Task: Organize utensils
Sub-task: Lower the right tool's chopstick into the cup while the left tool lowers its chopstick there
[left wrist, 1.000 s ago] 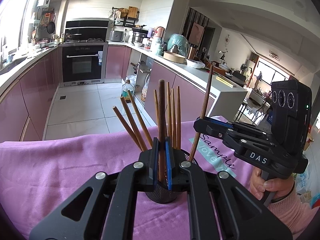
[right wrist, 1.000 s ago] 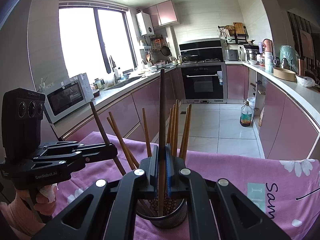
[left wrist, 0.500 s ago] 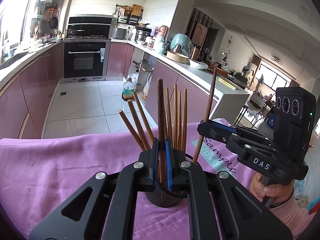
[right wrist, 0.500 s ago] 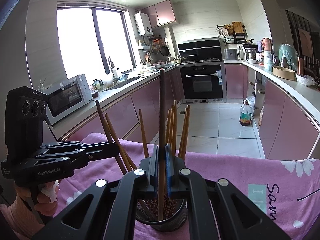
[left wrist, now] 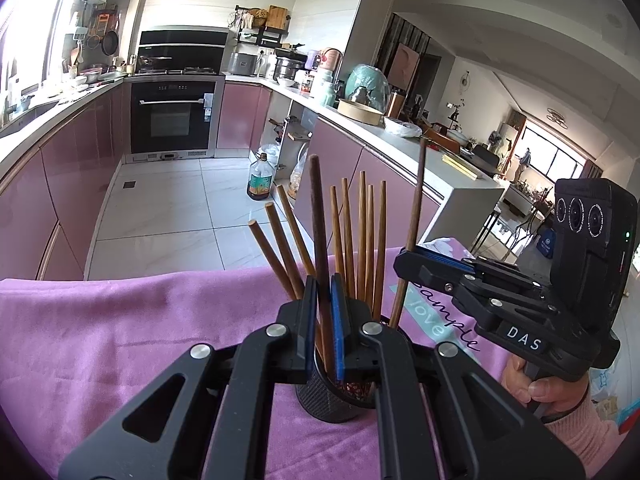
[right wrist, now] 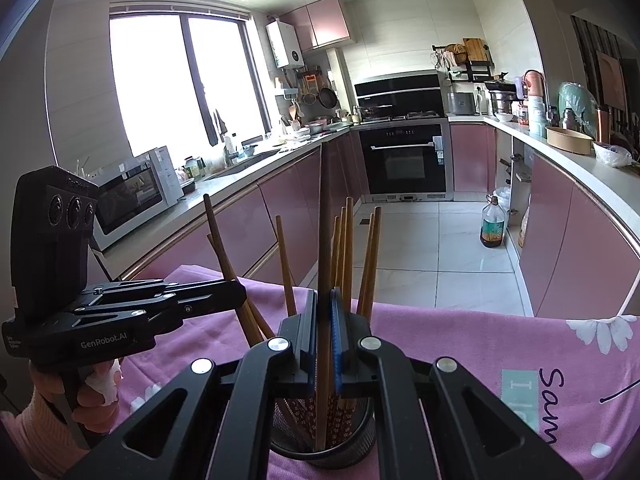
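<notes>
Two chopsticks remain in our jaws, each lowered into the mesh holder (right wrist: pixel 324 446): left gripper (left wrist: pixel 325 320) clamps one dark chopstick (left wrist: pixel 318 216), right gripper (right wrist: pixel 325 340) another chopstick (right wrist: pixel 325 208). Several chopsticks (left wrist: pixel 362 232) already stand inside; we judge only release remains.

Brown wooden chopsticks (left wrist: pixel 362 240), some red-patterned at their lower ends, stand in a black mesh holder (right wrist: pixel 352 454) on a pink cloth (right wrist: pixel 460 344) printed with white daisies, beside black grippers with blue finger pads (left wrist: pixel 337 328).
</notes>
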